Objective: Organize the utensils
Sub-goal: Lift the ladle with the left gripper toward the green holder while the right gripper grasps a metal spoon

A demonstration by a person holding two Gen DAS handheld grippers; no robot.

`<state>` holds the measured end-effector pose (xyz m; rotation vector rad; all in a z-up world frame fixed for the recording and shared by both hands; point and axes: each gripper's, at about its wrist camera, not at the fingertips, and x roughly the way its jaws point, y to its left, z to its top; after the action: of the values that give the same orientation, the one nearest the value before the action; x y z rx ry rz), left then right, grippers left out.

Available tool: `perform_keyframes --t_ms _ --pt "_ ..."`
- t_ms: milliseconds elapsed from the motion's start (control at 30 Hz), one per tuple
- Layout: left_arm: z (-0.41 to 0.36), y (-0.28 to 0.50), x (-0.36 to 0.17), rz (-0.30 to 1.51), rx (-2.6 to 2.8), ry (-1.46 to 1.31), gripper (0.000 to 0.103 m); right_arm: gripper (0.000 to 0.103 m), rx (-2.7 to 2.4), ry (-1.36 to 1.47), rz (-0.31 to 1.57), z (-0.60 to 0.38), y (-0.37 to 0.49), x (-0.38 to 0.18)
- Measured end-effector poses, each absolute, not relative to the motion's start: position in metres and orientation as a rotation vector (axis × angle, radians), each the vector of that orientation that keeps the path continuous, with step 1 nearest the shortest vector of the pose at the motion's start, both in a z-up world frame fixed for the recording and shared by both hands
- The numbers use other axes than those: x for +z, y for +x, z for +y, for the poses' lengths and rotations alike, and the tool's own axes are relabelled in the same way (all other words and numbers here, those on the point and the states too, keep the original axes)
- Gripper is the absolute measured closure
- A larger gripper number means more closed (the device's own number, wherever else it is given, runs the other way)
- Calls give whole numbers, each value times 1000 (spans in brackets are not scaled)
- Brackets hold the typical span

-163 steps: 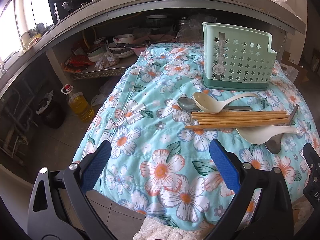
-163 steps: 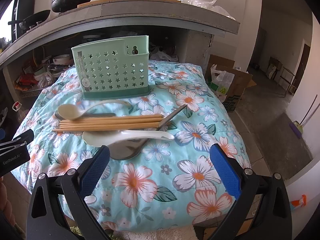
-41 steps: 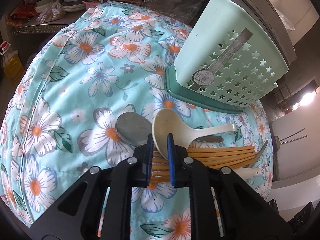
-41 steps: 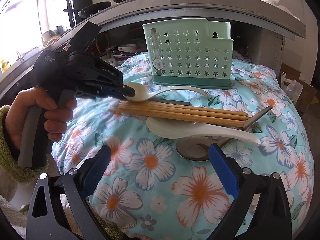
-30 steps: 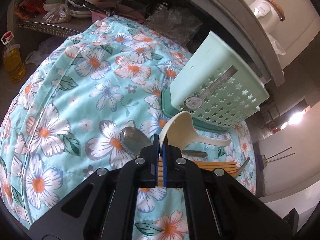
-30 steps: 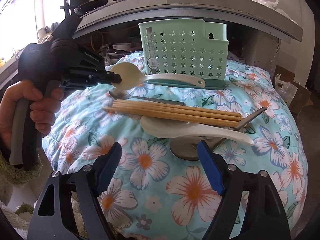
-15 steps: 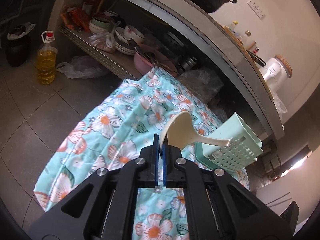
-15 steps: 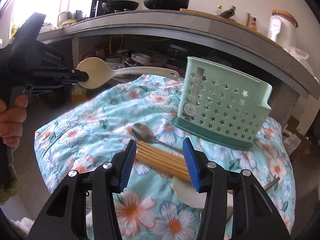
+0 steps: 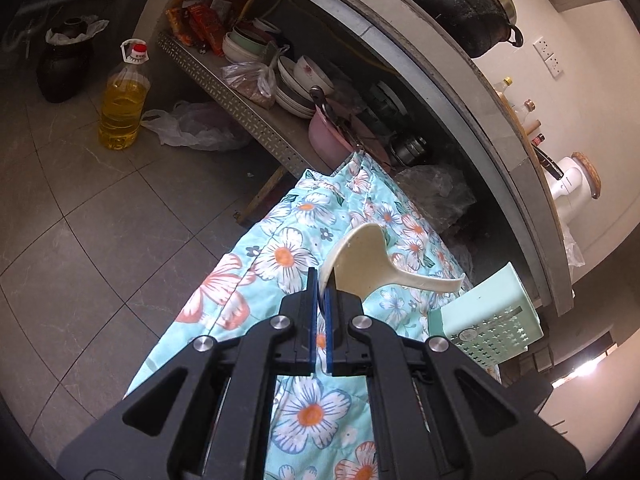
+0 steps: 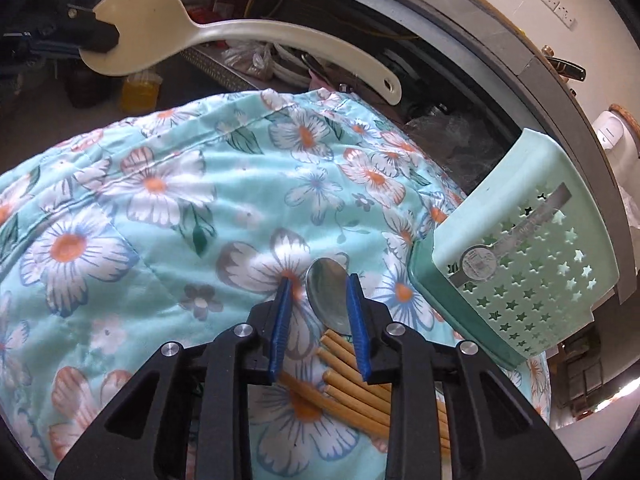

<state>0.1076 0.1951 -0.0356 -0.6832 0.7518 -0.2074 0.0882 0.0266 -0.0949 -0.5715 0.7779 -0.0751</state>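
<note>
**Ladle lifted, right jaws narrowing over the metal spoon**

The left gripper (image 9: pixel 319 286) is holding the cream ladle (image 9: pixel 368 258) by the rim of its bowl, the jaws pressed tight on it. In the left wrist view the ladle is hanging in the air above the floral cloth (image 9: pixel 288 256), its handle pointing toward 3 o'clock, at the green caddy (image 9: pixel 486 320). In the right wrist view the same ladle (image 10: pixel 160 24) is showing at 11 o'clock, clear of the cloth (image 10: pixel 152 200), with the left gripper's dark tip (image 10: pixel 98 36) clamped on the bowl's edge.

The right gripper (image 10: pixel 320 308) is pointing down at the cloth-covered bench. Its jaws have just been closing and are now standing narrow, with the bowl of the metal spoon (image 10: pixel 330 300) lying between them. The bowl is lying close against the right-hand pad (image 10: pixel 357 332); a gap is showing on the other side, so the jaws are not gripping it. The spoon is lying flat on the cloth.

The chopsticks (image 10: pixel 360 396) are lying in a bundle on the cloth just below the spoon, toward 5 o'clock, partly under the gripper body. The caddy (image 10: pixel 520 248) is standing on the cloth at 3 o'clock, near the spoon but not touching it; from here its compartments cannot be seen.
</note>
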Motion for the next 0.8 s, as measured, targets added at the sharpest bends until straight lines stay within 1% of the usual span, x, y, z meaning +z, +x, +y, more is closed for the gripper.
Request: perform_keyframes --t_ms 67,133,200,367,500,800 --pt "197 108 -37 752 -206 -683 101 83 -92 -588 780 29 90 -97" --pt "198 108 -37 751 -205 -684 101 94 -102 -589 788 30 93 -98" --pt "199 107 -37 747 -204 -685 101 96 -106 -588 773 29 94 -96" --pt "198 102 -28 721 -199 -672 101 98 -89 -558 697 22 82 -75" --pt "193 99 -16 695 -209 -654 101 100 -57 -440 643 2 70 -40" --pt "140 98 47 545 -338 -496 101 100 -68 -114 520 -87 32 40"
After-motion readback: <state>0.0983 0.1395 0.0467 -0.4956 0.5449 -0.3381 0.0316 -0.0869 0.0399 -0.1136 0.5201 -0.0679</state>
